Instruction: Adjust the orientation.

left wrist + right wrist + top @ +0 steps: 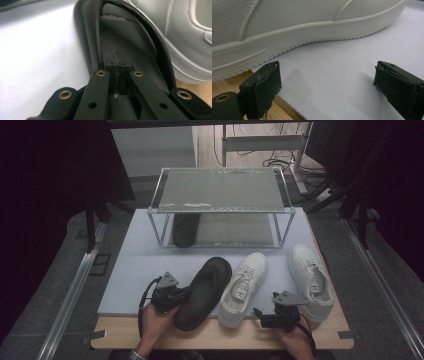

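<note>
Near the counter's front-left corner we note the left gripper (181, 295) with jaws pressed together on the rim of the black slipper (204, 292), pinching its heel edge; the slipper lies toe toward the shoe rack (220, 210) at the back edge, its matching slipper (185, 229) already on the lower shelf. Just right of it, one white sneaker (243, 287) lies close alongside. Right gripper (260, 314) rests near the front edge, jaws spread, nothing between them; the second white sneaker (311, 281) lies beyond. Risk, in our judgement: the thin rim pinch may slip once lifted, and a swinging slipper could knock the adjacent sneaker.
</note>
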### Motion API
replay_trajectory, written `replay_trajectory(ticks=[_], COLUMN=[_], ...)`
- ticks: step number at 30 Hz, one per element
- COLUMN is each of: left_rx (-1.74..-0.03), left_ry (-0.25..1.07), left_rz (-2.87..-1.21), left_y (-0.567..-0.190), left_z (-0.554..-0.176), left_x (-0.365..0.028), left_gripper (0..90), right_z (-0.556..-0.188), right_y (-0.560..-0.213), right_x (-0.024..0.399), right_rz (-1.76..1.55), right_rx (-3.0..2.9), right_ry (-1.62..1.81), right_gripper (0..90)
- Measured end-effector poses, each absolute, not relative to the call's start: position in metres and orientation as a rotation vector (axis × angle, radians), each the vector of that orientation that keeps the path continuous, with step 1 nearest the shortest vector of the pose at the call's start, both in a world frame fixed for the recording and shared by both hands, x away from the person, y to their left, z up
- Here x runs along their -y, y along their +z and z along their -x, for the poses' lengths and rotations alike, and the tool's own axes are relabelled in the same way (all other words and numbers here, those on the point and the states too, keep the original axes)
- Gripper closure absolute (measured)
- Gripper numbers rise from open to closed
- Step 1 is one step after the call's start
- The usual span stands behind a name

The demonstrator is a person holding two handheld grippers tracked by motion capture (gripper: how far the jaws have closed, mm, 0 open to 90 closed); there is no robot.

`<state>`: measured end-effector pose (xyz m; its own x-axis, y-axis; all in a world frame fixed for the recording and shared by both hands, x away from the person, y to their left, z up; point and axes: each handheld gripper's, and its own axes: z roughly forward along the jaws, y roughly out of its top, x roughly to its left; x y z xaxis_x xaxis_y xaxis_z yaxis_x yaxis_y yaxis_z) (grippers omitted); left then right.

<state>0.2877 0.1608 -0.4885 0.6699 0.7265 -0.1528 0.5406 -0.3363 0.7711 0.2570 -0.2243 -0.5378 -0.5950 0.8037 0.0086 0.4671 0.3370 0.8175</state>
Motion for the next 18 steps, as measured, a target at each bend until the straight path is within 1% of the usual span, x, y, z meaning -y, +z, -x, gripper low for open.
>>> replay_trajectory(ticks=[7, 10, 15, 18], left_rx=[-0.990, -0.990, -1.002, -1.016], left_ry=[0.297, 0.322, 0.340, 0.325], left_rz=[-2.020, -2.009, -2.022, -2.029], left_y=[-0.485, -0.481, -0.478, -0.481], left_z=[-0.287, -0.287, -0.292, -0.296], left_x=[-0.165, -0.168, -0.168, -0.165], left_gripper=[86.7, 82.8, 72.0, 70.5], right_z=[-0.257, -0.257, -0.257, -0.257], right_y=[-0.538, -0.538, -0.538, -0.538], right_x=[0.224, 0.224, 0.224, 0.224], right_rz=[-1.118, -1.119, -1.119, -1.119], right_rx=[-2.209, -2.209, -2.208, -2.209], right_ry=[1.151, 1.149, 1.151, 1.151], right_gripper=[7.7, 7.7, 7.7, 7.7])
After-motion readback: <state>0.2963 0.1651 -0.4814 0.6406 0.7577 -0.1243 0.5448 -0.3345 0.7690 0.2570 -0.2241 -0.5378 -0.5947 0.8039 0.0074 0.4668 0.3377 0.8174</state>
